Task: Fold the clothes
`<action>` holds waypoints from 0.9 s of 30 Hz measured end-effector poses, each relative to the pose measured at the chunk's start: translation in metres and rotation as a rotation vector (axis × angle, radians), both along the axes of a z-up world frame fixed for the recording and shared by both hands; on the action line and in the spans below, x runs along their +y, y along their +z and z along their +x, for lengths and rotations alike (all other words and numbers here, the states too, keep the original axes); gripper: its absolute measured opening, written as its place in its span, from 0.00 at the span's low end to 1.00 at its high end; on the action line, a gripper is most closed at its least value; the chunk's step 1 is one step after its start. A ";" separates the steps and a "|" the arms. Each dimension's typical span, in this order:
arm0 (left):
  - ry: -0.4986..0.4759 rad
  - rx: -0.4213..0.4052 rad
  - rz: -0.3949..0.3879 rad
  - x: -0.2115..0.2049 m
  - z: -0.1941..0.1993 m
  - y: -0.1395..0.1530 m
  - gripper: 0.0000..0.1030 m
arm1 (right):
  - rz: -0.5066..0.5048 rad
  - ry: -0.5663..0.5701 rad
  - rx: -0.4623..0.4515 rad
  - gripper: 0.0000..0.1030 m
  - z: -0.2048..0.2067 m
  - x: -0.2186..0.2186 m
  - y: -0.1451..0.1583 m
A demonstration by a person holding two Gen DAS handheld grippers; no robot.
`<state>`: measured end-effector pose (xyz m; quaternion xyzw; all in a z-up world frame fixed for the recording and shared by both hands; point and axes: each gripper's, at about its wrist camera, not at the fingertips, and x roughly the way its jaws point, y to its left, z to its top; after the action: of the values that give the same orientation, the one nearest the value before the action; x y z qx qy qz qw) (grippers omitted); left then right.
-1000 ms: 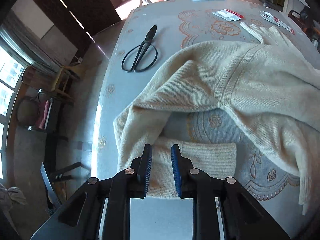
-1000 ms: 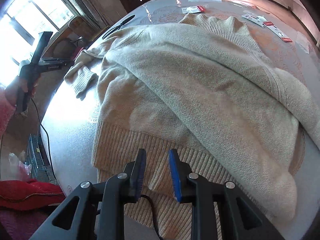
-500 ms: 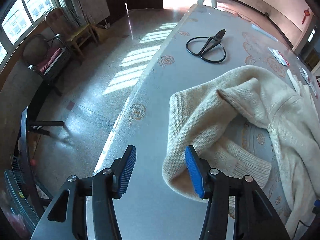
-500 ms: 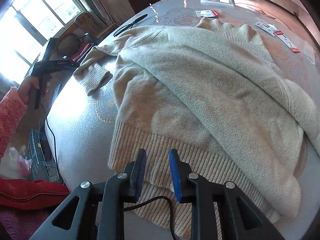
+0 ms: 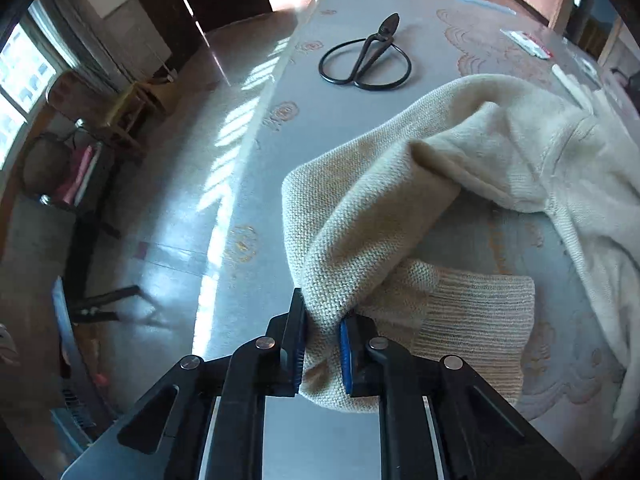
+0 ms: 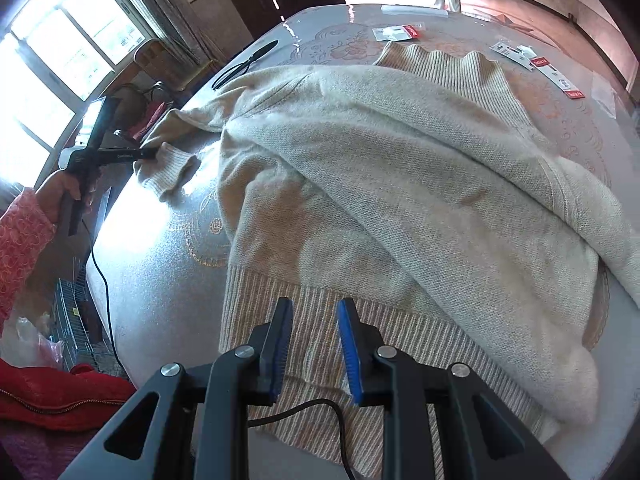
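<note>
Now the left claw (image 5: pixel 322 346) pinches a fold of the cream sweater's (image 6: pixel 400 168) sleeve (image 5: pixel 360 240) near the table's (image 5: pixel 344 120) left edge. Meanwhile the right claw (image 6: pixel 314 346) hangs spread above the ribbed hem (image 6: pixel 320 312) at the near edge.

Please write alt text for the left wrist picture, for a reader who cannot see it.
The left claw is shut on a fold of the cream sweater's sleeve, near its ribbed cuff, on a grey patterned table. Black scissors lie farther back.
</note>
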<state>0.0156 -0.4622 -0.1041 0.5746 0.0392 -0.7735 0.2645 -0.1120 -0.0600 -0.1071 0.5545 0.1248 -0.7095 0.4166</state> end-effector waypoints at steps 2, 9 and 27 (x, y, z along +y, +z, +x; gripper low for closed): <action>-0.030 -0.009 -0.193 0.000 0.002 0.024 0.14 | -0.010 -0.010 0.000 0.23 -0.003 0.001 0.001; -0.148 -0.138 -0.942 0.008 0.001 0.045 0.44 | -0.022 -0.027 -0.036 0.23 -0.015 0.004 -0.008; -0.365 0.180 0.033 0.196 -0.009 0.026 0.62 | 0.120 -0.310 0.023 0.23 -0.062 0.159 -0.004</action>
<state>0.0063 -0.2667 -0.0777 0.5051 -0.0295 -0.8560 0.1058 -0.1740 0.0994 -0.1113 0.5830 0.0849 -0.7627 0.2668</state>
